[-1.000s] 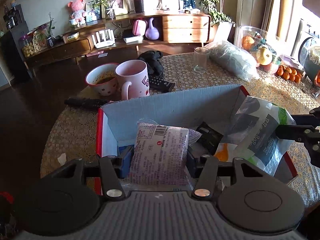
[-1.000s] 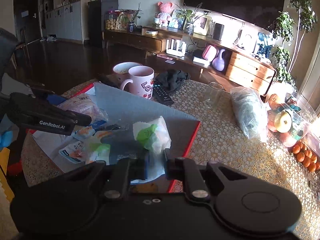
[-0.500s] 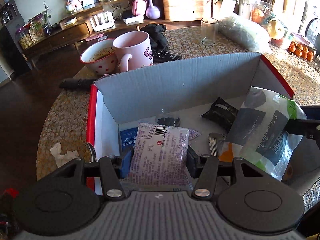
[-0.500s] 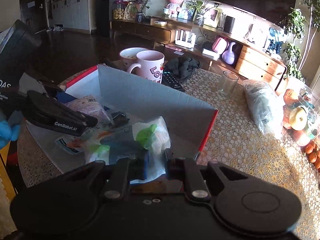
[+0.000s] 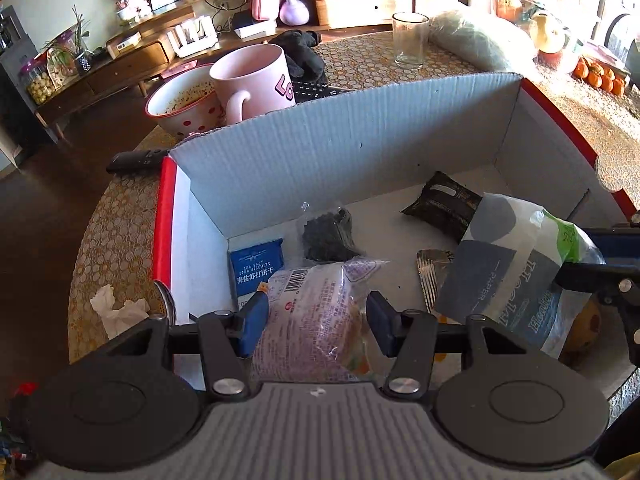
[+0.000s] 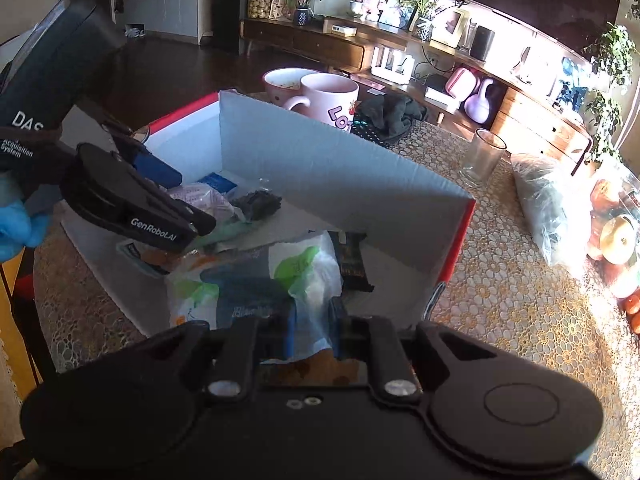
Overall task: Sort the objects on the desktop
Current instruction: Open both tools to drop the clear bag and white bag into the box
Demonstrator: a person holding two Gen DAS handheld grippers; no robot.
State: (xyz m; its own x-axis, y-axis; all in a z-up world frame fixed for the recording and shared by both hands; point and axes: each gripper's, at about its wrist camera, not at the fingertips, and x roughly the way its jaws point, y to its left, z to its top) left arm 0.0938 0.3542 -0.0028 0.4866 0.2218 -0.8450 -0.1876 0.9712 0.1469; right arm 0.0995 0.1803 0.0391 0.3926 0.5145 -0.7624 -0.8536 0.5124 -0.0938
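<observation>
Sunlit, the patterned table (image 5: 120, 224) carries the cardboard box (image 5: 360, 140). Inside its walls, the left gripper (image 5: 316, 318) pinches a purple snack packet (image 5: 312, 312) by its sides, apparently to drop it among the biscuits (image 5: 256, 266) just ahead. Rightward, the right gripper (image 6: 312, 330) is pressed together on a tissue pack (image 6: 256, 280); its own fingers hide the pinch.

Purple snack packet (image 5: 316, 312), green-white tissue pack (image 5: 516, 272), over cardboard box (image 5: 340, 152)
</observation>
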